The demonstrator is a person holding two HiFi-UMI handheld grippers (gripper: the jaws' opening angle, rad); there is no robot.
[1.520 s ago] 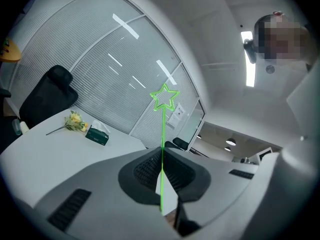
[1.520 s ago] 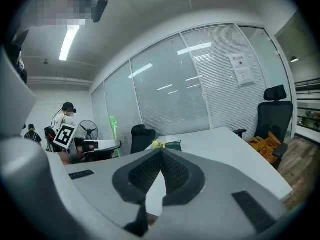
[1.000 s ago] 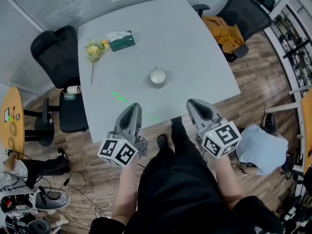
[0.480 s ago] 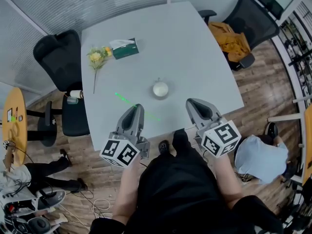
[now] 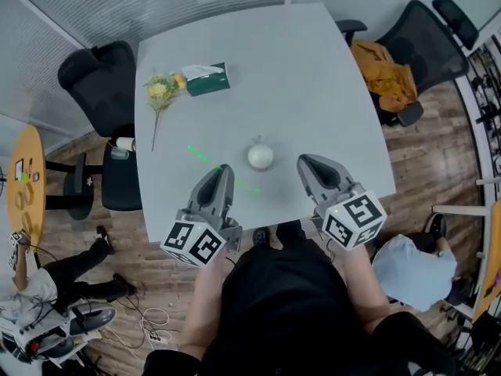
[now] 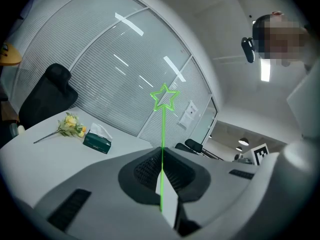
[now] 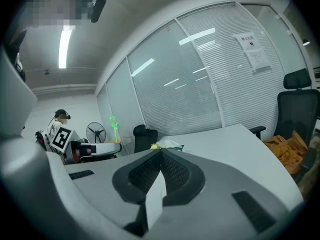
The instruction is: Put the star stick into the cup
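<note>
The green star stick [image 5: 200, 157] is a thin rod with an outlined star [image 6: 164, 96] at its tip. My left gripper [image 5: 221, 173] is shut on the rod, and in the left gripper view [image 6: 161, 156] the rod rises straight up from between the closed jaws. The white cup [image 5: 261, 156] stands on the grey table [image 5: 313, 77], just right of and beyond the left gripper's tip. My right gripper [image 5: 306, 164] hovers right of the cup, and in the right gripper view [image 7: 160, 151] its jaws are shut with nothing in them. That view also shows the star stick [image 7: 114, 124] at the left.
A green tissue box [image 5: 205, 79] and a yellow flower [image 5: 160, 92] lie at the table's far left. Black chairs stand at the left [image 5: 98, 77] and at the right [image 5: 419, 41], the right one with orange cloth [image 5: 385, 61] on it. The table's near edge is under the grippers.
Both grippers have come forward over the table's near edge, closer to the cup. The left gripper still holds the star stick.
</note>
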